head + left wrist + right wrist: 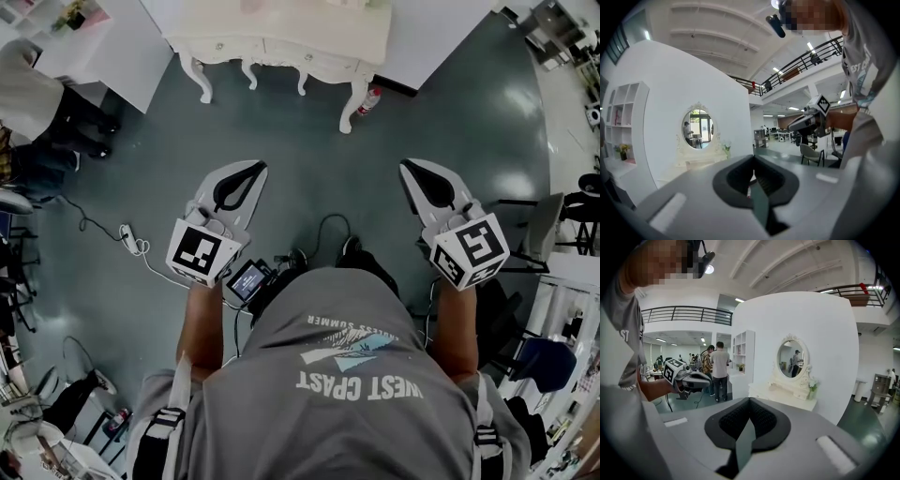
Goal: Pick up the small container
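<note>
Left tongs (251, 169) and right tongs (411, 169) are both fully closed, seemingly gripping nothing.

Head view dim; lamp glare on floor (512, 99). Gripper views brighter, fisheye, dark corners. Left claw (753, 160) blurred up close; ceiling lights (809, 45) blown out.

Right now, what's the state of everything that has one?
Left gripper: jaws shut, empty.
Right gripper: jaws shut, empty.
Table: upright, drawers shut.
Mirror: upright on the table.
Bottle: on the floor against a table leg, untouched.
</note>
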